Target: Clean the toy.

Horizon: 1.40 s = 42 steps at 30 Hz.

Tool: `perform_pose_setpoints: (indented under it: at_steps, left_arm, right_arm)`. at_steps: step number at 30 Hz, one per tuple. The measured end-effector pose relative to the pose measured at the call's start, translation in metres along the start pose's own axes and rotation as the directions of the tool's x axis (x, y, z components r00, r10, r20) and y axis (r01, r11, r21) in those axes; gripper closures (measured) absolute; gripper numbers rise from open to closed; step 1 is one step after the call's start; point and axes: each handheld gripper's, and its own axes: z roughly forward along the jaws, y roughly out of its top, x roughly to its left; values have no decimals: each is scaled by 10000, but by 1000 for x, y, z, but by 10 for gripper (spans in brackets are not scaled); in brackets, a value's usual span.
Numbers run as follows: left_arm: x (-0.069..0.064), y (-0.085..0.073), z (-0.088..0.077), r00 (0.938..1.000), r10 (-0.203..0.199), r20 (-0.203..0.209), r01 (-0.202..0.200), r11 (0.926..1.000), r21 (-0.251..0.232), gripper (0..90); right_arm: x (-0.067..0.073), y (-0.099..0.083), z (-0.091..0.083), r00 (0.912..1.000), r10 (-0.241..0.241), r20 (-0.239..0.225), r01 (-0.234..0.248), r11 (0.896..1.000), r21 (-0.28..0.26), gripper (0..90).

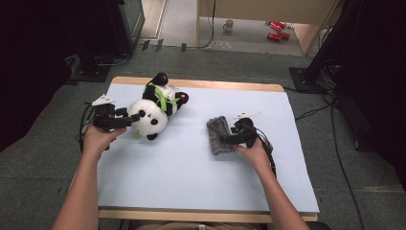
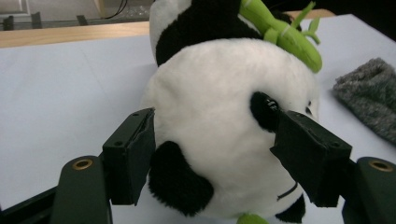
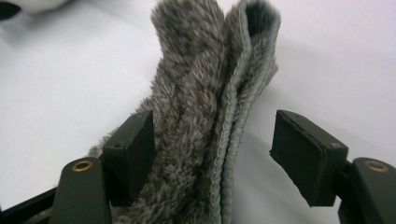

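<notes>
I've got two soft things on the pale blue table sheet (image 1: pixel 191 172): a black-and-white plush panda with a green bamboo sprig (image 1: pixel 155 112) at the left, lying on its side near the far edge, and a folded grey fuzzy cloth w/ a lighter hemmed edge (image 1: pixel 218 134) right of centre.

Left gripper (image 1: pixel 135 116) sits at the panda's round white head. In the left gripper view the head (image 2: pixel 224 130) is between the jaws; the pads look to be touching the fur on both sides, but the plush isn't visibly squeezed, so I can't tell if that's a real grip or just contact.

Right gripper (image 1: pixel 225 139) is at the cloth's near-right edge. In the right gripper view its jaws stand apart: left pad brushes the pile (image 3: pixel 196 130), right pad is clear of it w/ a gap. Cloth lies loose on the sheet, not held.

My read on progress: cloth looks folded and set down, so that part seems done. Panda is still on its side, nothing lifted. Whatever comes next w/ the panda is still left to do.
</notes>
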Motion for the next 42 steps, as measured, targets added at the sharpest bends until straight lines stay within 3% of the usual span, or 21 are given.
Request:
perform_pose_setpoints:
  at_steps: [3,8,10,13,15,17,24,27,34,38,42]
  left_arm:
    - [3,-1,-2,9999,-116,47,116,9999,16,294]
    - [7,0,-13,9996,-168,-206,162,9994,-297,304]
    - [8,0,-18,9997,-151,-179,147,9996,-262,307]
    - [7,-4,-22,9989,307,-365,-307,9995,0,311]
    - [7,-6,-27,9995,213,-253,-215,9997,-76,311]
    - [5,-7,-34,9997,213,-157,-216,9995,-229,311]
    - [-2,-17,-52,9991,435,-14,-435,9984,-347,306]
    - [-7,-25,-55,9986,528,-22,-528,9984,-178,301]
    - [-18,-47,-50,9952,960,182,-966,9945,402,297]
    - [-20,-61,-44,9918,1226,372,-1248,9900,657,313]
    - [-20,-74,-38,9883,1465,422,-1498,9845,911,311]
  right_arm:
    - [-2,3,-8,9995,74,-307,-85,9994,-340,304]
    - [-6,6,-17,9995,-177,-244,163,9982,-575,319]
    - [-13,6,-22,9995,38,-326,-60,9976,-690,368]
    - [-23,5,-29,9987,317,-401,-353,9951,-922,395]
    - [-28,4,-32,9979,464,-462,-512,9927,-1096,402]
    - [-33,3,-36,9984,472,-324,-506,9921,-1149,409]
    - [-59,-16,-44,9950,-160,982,255,9950,-962,408]
    - [-68,-26,-46,9925,49,1218,35,9976,-688,453]
    - [-82,-42,-45,9799,502,1931,-407,9978,-530,468]
    - [-84,-46,-40,9725,198,2321,-116,9993,-369,521]
    - [-84,-46,-36,9688,293,2463,-131,9977,-671,479]
